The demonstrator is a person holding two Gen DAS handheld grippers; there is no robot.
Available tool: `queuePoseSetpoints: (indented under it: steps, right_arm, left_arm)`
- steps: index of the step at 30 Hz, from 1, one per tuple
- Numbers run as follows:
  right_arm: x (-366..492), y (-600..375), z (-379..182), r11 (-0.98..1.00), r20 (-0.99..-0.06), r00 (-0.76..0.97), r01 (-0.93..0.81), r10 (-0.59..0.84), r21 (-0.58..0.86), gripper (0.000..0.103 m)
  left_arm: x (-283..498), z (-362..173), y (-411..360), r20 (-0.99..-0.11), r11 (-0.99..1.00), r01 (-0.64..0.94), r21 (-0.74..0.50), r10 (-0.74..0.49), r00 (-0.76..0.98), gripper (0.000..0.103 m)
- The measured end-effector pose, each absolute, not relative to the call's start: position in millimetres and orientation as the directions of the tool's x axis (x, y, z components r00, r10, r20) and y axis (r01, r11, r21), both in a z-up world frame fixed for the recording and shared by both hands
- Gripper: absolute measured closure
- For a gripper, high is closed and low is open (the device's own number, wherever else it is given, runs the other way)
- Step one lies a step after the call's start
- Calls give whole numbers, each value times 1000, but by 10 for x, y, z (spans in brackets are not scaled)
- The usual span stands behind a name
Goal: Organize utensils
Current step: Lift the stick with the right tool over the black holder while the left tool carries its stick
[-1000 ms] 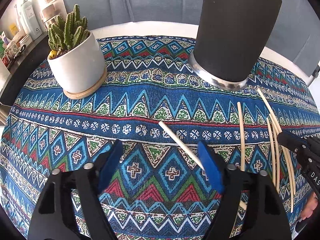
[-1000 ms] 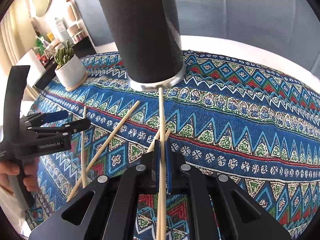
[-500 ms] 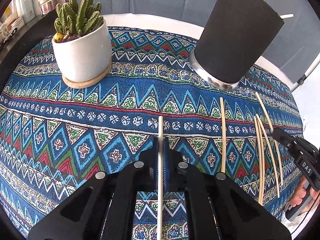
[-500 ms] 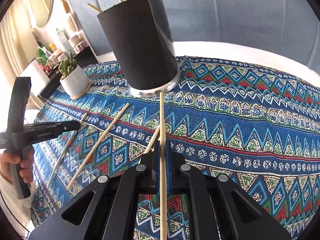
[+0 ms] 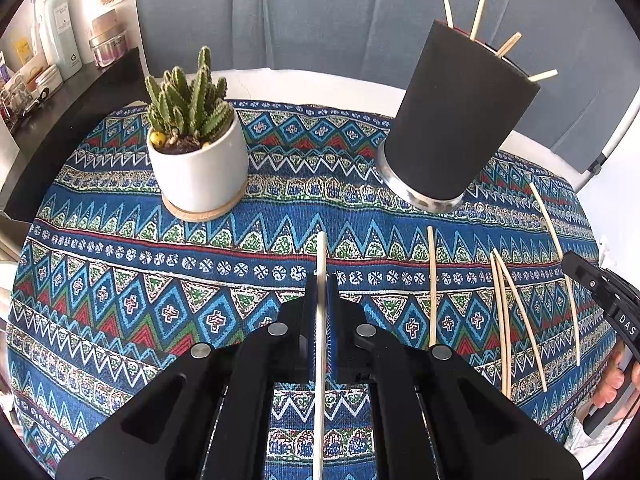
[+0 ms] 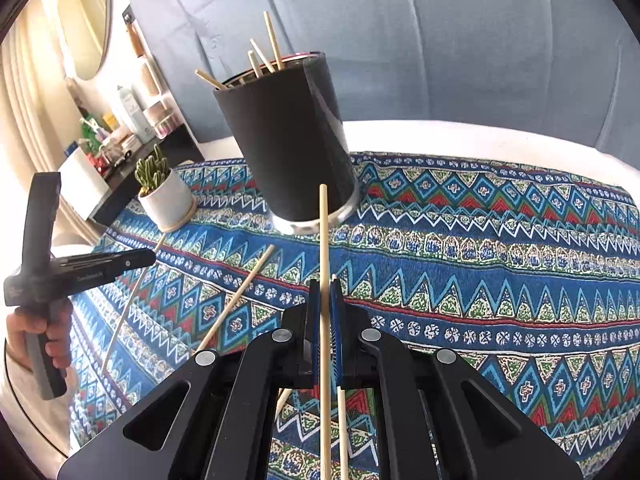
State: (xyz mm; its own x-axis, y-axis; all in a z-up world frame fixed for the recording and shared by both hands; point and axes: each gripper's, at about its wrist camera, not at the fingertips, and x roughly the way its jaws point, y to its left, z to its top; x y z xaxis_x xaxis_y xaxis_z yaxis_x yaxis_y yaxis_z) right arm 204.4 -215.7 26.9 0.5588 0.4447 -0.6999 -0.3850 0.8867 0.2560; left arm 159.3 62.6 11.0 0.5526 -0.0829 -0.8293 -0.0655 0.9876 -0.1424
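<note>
My left gripper (image 5: 321, 285) is shut on a pale wooden chopstick (image 5: 321, 254) that points forward between its blue pads, lifted off the patterned cloth. The right gripper (image 6: 325, 292) is shut on another chopstick (image 6: 323, 232), whose tip points at the base of the black holder (image 6: 288, 140). A second thin stick (image 6: 341, 420) shows beside it under the jaws; I cannot tell if it is held. The holder (image 5: 452, 120) stands at the back right in the left wrist view, with several chopsticks in it. Several loose chopsticks (image 5: 516, 312) lie on the cloth to the right.
A white pot with a cactus (image 5: 200, 168) stands on a wooden coaster at the back left. The round table's cloth (image 5: 120, 280) ends near a dark shelf (image 5: 60, 120) with bottles and jars. A grey sofa back (image 6: 440, 40) rises behind. Two loose chopsticks (image 6: 240, 292) lie between the grippers.
The left gripper went from open to shut on the pale chopstick and lifted it off the cloth. The right gripper rose with its chopstick, and the holder's top came into view.
</note>
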Motion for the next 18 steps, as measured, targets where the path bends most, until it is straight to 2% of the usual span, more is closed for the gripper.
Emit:
queuePoseSetpoints:
  steps: [7,13,18]
  right_arm:
    - [1913,-2136,764,890,-645,624,-394,441,227,98]
    - [1917,-2057,1189,890,-595,671,-409,442,201,98]
    - [1970,-1999,1461,891,-552,705,-410,445,194,98]
  left_arm:
    - [1523,581,690,-786,992,-31,-123,-78,613,98]
    - [1563,1039,614,-720,995,6,-99,-76,690,98]
    - [1623,1342,362,-647,999,10,-33,-29,762,98]
